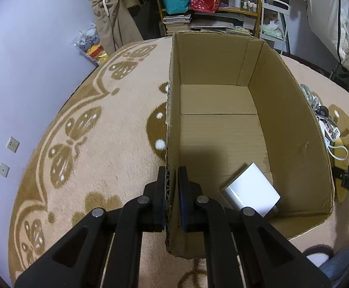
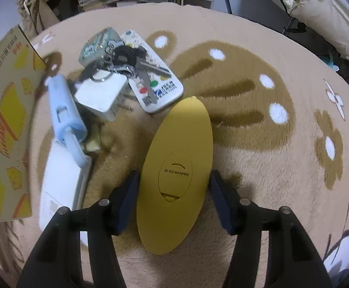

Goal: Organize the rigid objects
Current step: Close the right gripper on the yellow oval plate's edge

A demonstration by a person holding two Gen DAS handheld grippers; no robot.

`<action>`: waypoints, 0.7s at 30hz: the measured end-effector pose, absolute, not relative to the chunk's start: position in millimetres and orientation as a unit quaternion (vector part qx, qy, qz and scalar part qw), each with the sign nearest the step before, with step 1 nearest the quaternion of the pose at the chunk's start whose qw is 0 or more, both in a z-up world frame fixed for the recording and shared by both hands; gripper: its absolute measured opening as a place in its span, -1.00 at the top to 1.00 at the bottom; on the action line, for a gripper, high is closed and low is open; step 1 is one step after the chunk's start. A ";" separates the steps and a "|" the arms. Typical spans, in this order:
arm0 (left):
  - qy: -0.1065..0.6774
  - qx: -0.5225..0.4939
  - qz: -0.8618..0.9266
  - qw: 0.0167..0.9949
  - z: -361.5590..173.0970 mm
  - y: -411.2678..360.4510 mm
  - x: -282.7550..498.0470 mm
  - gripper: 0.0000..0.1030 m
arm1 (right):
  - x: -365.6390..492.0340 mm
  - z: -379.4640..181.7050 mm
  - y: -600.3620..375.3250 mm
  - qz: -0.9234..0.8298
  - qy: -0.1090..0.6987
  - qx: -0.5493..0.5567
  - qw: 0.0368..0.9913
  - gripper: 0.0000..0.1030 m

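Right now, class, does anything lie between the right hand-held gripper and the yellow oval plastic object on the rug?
Nothing visible does. The right hand-held gripper is open, with the yellow oval plastic object already between its fingers; the bunch of keys and white square charger lie beyond, to the left.

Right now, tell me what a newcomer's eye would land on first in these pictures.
First the big open cardboard box on the patterned rug, its near wall pinched by the left gripper, with one white block inside. Then the yellow oval object between the right gripper fingers, beside keys and white gadgets.
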State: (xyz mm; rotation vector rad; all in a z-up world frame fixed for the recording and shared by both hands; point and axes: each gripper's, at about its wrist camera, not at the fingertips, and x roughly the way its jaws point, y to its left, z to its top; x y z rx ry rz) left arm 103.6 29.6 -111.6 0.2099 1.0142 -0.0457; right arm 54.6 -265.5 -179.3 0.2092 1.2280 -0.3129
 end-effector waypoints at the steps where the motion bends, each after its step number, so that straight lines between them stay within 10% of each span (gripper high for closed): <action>1: 0.485 0.100 -0.022 0.869 -111.4 29.3 103.5 0.85 | 54.7 -176.6 -265.9 -0.142 0.571 0.104 0.802 -0.23; 21: 0.489 0.092 -0.023 0.867 -111.5 32.1 103.7 0.86 | 51.1 -137.1 -279.3 -0.132 0.532 0.133 0.826 -0.14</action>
